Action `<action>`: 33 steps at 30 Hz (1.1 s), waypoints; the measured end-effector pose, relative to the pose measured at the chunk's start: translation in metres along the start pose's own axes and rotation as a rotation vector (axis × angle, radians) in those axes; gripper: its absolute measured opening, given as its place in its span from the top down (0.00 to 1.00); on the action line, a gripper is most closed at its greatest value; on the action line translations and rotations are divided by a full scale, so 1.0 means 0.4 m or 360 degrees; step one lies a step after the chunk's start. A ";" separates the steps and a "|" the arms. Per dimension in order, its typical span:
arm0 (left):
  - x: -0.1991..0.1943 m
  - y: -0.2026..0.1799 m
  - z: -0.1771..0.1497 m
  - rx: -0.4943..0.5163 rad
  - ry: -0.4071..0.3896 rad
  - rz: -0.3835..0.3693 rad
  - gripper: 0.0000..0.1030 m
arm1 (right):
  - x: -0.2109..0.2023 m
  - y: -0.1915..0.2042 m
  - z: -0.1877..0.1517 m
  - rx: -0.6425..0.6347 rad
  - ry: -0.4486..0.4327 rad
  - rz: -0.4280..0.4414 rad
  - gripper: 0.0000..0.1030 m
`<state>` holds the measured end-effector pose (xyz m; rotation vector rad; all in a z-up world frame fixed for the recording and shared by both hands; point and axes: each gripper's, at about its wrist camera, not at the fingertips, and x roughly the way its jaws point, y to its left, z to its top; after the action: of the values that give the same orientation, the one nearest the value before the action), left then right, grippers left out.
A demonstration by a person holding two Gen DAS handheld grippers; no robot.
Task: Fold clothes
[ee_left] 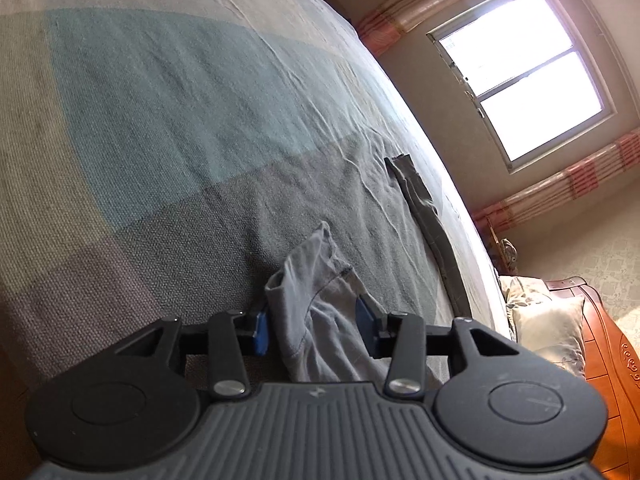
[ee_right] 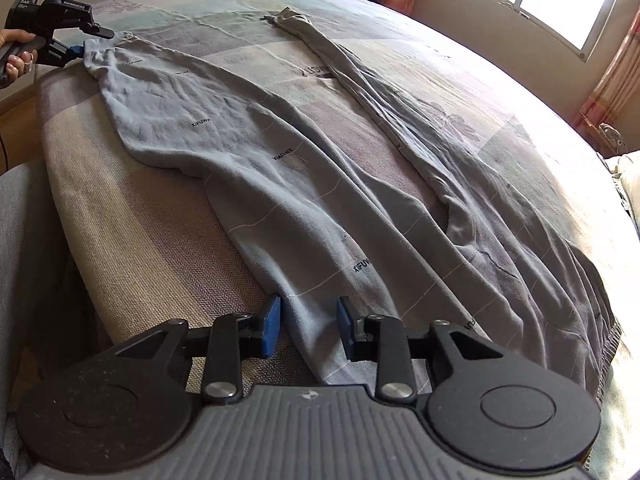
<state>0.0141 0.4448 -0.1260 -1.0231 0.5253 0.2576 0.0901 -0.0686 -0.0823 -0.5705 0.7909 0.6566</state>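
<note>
— Sunlit bedroom, is it? What covers the bed?

— Yes, a bright window with striped pink curtains sits on the far wall, and the bed carries a woven cover in blocks of teal, grey and beige. A pillow and a carved wooden headboard show at one edge.

— Where are the trousers?

— Spread lengthwise across the cover, pale grey-blue with small printed words. One leg runs long and flat toward the far corner; the other leg lies apart from it, narrower and twisted, reaching toward the window side.

— And the right gripper?

— It sits at the near end of the trousers. Its blue pads stand apart, with a strip of the cloth running between them. A gap shows on each side of the fabric, so the pads are not pressing it.

— The left gripper?

— At the other end, by the leg cuff. A bunched fold of the cuff stands up between its pads. The jaws are parted: one pad is beside the fold, the other has cloth draped against it, and nothing looks pinched. From the right wrist view that same gripper is seen at the far corner of the bed, held by a hand, tips at the cuff.

— Is the cloth lifted anywhere?

— Only that cuff fold rises; the rest lies on the cover.
</note>
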 end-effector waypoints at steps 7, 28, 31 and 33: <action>0.030 -0.009 0.000 0.0103 -0.0039 -0.0011 0.59 | -0.001 0.017 -0.009 -0.0009 -0.0028 -0.0051 0.65; -0.001 -0.081 0.011 0.0172 -0.0056 0.0298 0.92 | -0.039 0.083 0.020 -0.0422 0.0043 -0.0099 0.97; -0.033 -0.105 0.017 0.0241 -0.0068 0.0276 0.92 | -0.090 0.062 0.023 -0.0401 0.0030 -0.0027 0.97; -0.055 -0.114 0.020 0.0268 -0.0076 0.0285 0.92 | -0.108 0.045 0.019 -0.0359 0.0046 0.0023 0.97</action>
<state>0.0178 0.4294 -0.0775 -0.8059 0.5862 0.3889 0.0579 -0.0651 -0.0476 -0.7815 0.7533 0.7577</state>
